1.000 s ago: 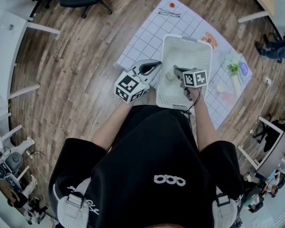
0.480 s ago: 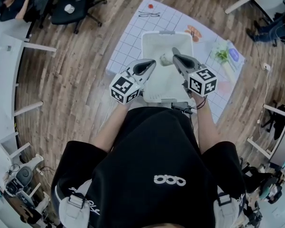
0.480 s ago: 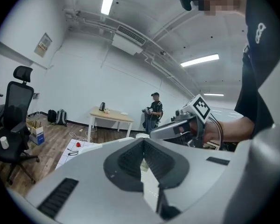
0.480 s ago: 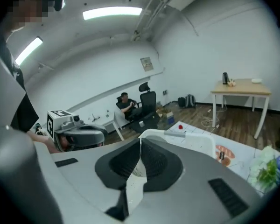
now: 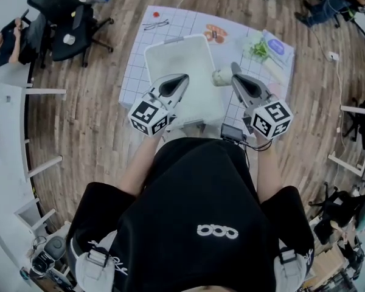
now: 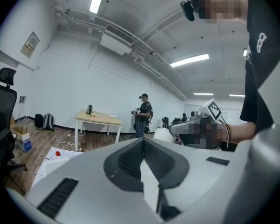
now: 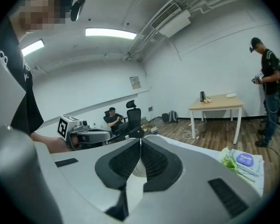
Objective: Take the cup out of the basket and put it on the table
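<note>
From the head view, the cup point(image 5: 221, 76) hangs at the tip of the right gripper point(image 5: 233, 69), clear of the basket point(image 5: 170, 50) and above the tabletop point(image 5: 137, 53). The left gripper point(image 5: 184, 78) sits over the basket's near edge.

In the left gripper view, the left gripper point(image 6: 143, 141) has its jaws pressed together with nothing between them.

In the right gripper view, the right gripper point(image 7: 140, 141) is clamped on the cup point(image 7: 139, 171) by its thin wall. The cup looks light and easily dented, so I'd judge a gentle pinch near the rim suits it best.
</note>
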`<state>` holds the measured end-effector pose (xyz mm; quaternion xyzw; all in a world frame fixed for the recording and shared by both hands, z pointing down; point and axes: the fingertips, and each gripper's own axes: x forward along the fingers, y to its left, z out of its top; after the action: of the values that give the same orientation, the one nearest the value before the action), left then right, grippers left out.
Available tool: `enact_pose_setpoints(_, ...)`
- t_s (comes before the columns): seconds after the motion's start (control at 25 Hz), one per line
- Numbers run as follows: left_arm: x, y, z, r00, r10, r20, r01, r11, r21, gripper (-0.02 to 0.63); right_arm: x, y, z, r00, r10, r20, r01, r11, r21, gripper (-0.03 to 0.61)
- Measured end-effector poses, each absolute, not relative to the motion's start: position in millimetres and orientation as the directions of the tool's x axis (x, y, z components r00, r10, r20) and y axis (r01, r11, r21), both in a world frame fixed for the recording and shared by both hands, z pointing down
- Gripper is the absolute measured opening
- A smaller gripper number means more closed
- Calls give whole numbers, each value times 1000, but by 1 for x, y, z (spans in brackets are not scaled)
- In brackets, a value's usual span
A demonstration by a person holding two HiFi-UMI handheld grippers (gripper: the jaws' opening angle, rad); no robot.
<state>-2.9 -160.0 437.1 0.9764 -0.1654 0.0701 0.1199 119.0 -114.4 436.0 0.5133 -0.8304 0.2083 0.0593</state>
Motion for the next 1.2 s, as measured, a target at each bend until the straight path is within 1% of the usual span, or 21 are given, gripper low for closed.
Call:
enact_pose_setpoints(0.28,67,-124,440,949,-256,185,-294,-930,221,8,191,-65,445,-412,-856,314,-897,318,-308,31)
enact_pose_setpoints(0.72,138,-70,459,932,-290,220,-338,-912,233,8,257,-13,468,-466,-810,356,-878,373,-300,31)
enact_pose_setpoints(1.0,144,-40,457,931,-289,222,-335,-918,212,9,263,19,485,-482,-790,379,-870,380,-315,31)
enact_pose_setpoints(1.2,132,-12,452,925,-321,201,-361,-908,213,8,255,45,488,-488,-782,388,-867,384,-316,31)
